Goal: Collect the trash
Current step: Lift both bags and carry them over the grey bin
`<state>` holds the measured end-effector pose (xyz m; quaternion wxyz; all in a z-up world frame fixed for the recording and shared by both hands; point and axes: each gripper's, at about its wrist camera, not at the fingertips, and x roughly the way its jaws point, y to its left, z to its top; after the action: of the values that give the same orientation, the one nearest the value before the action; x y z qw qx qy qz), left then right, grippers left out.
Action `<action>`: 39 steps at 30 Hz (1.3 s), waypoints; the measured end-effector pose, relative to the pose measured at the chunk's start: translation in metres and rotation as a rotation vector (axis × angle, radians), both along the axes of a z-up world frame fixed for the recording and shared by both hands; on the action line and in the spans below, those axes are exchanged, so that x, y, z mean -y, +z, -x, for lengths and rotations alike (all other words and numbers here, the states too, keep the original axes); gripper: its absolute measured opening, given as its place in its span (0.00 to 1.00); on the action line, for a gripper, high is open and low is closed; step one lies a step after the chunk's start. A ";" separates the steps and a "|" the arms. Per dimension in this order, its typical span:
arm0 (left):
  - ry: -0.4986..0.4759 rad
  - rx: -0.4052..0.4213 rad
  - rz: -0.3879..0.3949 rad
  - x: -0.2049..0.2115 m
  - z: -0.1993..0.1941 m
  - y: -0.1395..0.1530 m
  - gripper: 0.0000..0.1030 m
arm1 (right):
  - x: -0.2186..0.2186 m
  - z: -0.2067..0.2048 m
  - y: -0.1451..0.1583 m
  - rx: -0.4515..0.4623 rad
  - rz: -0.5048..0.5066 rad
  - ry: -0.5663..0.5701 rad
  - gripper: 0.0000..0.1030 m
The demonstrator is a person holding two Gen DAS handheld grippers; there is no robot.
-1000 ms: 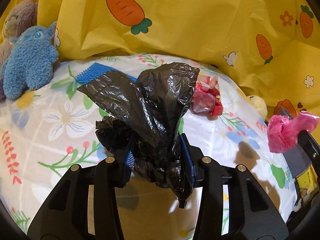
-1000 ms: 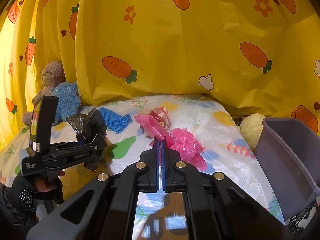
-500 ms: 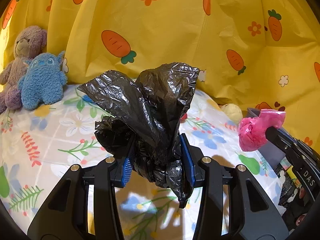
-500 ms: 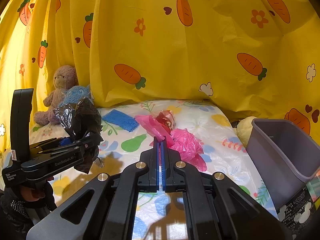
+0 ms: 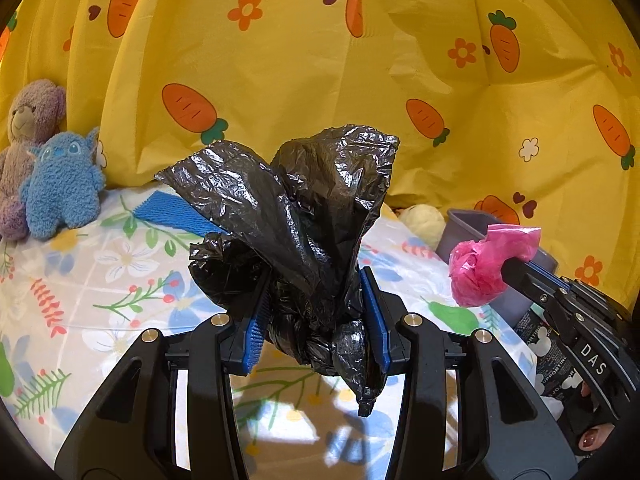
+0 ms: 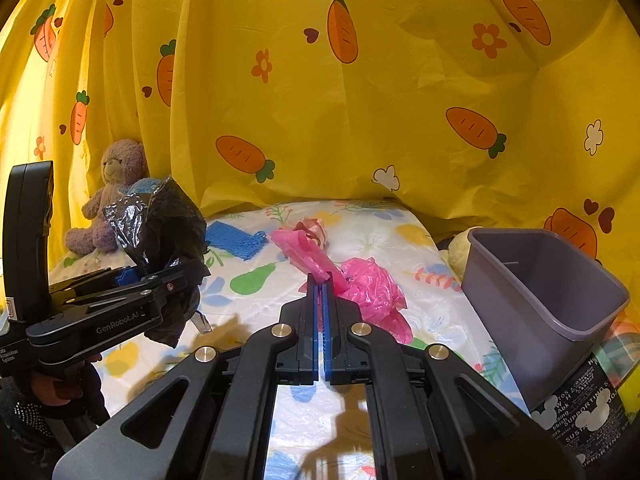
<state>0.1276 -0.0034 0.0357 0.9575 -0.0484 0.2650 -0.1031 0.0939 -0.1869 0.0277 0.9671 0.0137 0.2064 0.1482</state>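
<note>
Left wrist view: we see the left hand-held gripper [image 5: 316, 320] clamping a crumpled black plastic bag [image 5: 296, 216] above the floral surface [image 5: 100, 280]. Right of it, the right hand-held gripper [image 6: 321, 294] pinches a pink plastic bag [image 6: 360, 284] near the grey bin [image 6: 536, 304]; plush toys [image 5: 52, 184] sit beyond.
</note>
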 end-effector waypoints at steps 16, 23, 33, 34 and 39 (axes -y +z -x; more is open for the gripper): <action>-0.131 0.023 -0.036 0.059 -0.025 0.011 0.41 | 0.054 -0.012 0.017 0.044 -0.019 -0.120 0.02; -0.201 0.037 -0.056 0.102 -0.044 0.018 0.41 | 0.093 -0.023 0.029 0.073 -0.032 -0.219 0.03; -0.348 0.060 -0.045 0.164 -0.063 0.035 0.41 | 0.149 -0.038 0.028 0.079 -0.051 -0.379 0.03; -0.363 0.059 -0.038 0.171 -0.066 0.036 0.41 | 0.155 -0.039 0.027 0.075 -0.056 -0.392 0.03; -0.444 0.061 -0.009 0.203 -0.080 0.037 0.41 | 0.176 -0.044 0.018 0.051 -0.076 -0.440 0.03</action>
<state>0.2076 -0.2069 0.0730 0.9191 0.0186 0.2406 -0.3116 0.1380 -0.3630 0.0458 0.9798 0.0910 0.1681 -0.0585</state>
